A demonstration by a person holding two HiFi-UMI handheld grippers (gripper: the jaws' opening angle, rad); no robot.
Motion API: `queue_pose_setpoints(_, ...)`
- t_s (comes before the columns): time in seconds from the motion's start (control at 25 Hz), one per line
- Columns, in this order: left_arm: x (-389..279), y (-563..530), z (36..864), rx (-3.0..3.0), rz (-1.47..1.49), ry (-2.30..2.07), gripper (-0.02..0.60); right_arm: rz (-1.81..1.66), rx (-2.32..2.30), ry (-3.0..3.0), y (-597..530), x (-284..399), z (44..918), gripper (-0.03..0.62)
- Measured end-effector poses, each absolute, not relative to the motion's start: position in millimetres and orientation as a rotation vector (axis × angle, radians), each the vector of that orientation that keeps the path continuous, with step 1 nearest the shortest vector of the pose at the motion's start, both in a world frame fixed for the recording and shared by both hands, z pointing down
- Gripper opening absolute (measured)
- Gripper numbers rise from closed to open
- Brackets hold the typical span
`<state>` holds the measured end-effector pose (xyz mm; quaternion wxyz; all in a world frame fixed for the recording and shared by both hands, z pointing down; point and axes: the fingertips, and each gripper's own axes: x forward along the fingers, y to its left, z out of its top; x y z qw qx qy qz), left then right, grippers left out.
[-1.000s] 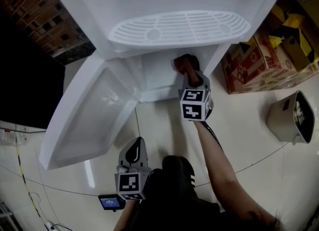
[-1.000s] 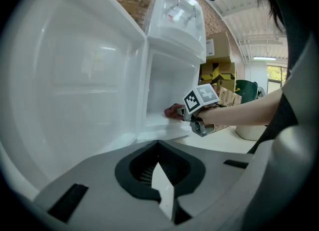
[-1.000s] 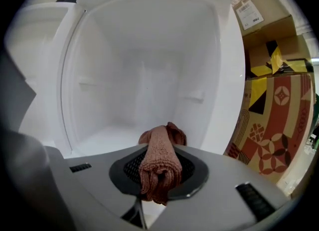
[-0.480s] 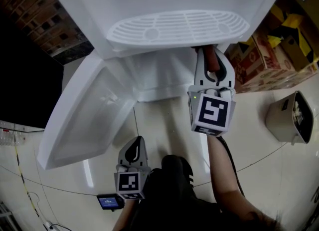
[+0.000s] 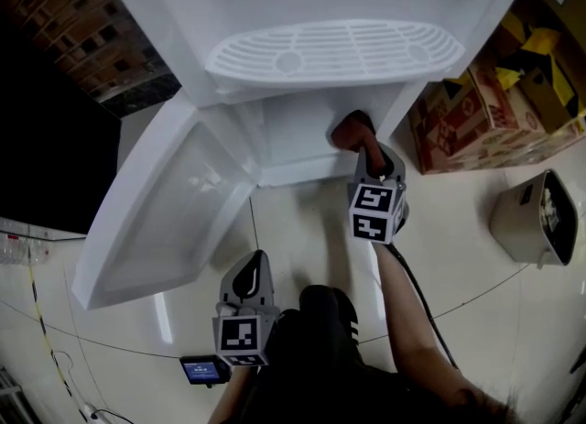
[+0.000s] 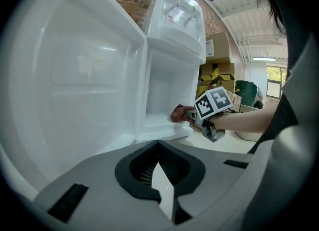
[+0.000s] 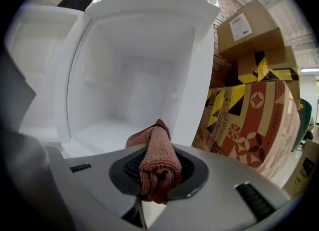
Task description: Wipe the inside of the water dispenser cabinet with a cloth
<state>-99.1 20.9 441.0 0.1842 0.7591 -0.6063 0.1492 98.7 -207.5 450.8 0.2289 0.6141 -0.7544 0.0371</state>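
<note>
The white water dispenser's cabinet (image 5: 291,138) stands open below the drip grille (image 5: 334,48), its door (image 5: 174,216) swung out to the left. My right gripper (image 5: 366,152) is at the lower right of the opening, shut on a reddish-brown cloth (image 5: 352,129) that touches the cabinet's right side. In the right gripper view the rolled cloth (image 7: 158,162) sticks out between the jaws, facing the white cabinet interior (image 7: 129,80). My left gripper (image 5: 246,280) hangs low near the person's body, shut and holding nothing. From the left gripper view I see the cloth (image 6: 178,114) at the cabinet floor (image 6: 159,121).
Cardboard boxes (image 5: 490,92) with yellow-black tape stand right of the dispenser. A beige bin (image 5: 536,216) sits on the tiled floor at the right. A small device with a lit screen (image 5: 203,371) lies by the person's feet. A brick wall (image 5: 87,24) is at the left.
The right gripper with the cloth rose along the cabinet's right side to just under the grille half a second ago, then came back down to the lower right. The left gripper stayed still.
</note>
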Motion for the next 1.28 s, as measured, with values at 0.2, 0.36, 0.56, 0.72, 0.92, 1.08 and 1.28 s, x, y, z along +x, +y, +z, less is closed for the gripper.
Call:
queue_pose_setpoints(0.2, -100.6, 21.5, 441.0, 2.132, 0.423, -1.713, -0.014, 0.159, 1.664, -2.087, -206.4, 99.3, 462.9, 0.075)
queue_pose_setpoints(0.36, -99.2, 21.0, 440.0, 2.142, 0.427, -1.709, -0.014, 0.095, 1.629, -2.314, -213.7, 65.9, 416.3, 0.075)
queue_pose_setpoints(0.56, -101.7, 22.4, 440.3, 2.134, 0.43, -1.712, -0.014, -0.045, 1.497, -2.649, -230.8, -2.7, 339.9, 0.077)
queue_pose_setpoints(0.72, -109.4, 22.1, 440.6, 2.116, 0.426, -1.728, -0.014, -0.199, 1.44, -2.737, -249.4, -36.2, 304.1, 0.077)
queue_pose_setpoints(0.92, -113.0, 21.7, 446.0, 2.101, 0.428, -1.721, -0.014, -0.228, 1.416, -2.734, -277.4, -47.8, 303.9, 0.077)
queue_pose_setpoints(1.08, -120.0, 23.0, 451.6, 2.082, 0.438, -1.721, -0.014, -0.076, 1.378, -2.632, -293.3, -47.6, 362.6, 0.077)
queue_pose_setpoints(1.28, -125.3, 22.9, 455.3, 2.07, 0.434, -1.726, -0.014, 0.103, 1.228, -2.479, -274.3, -55.7, 444.6, 0.076)
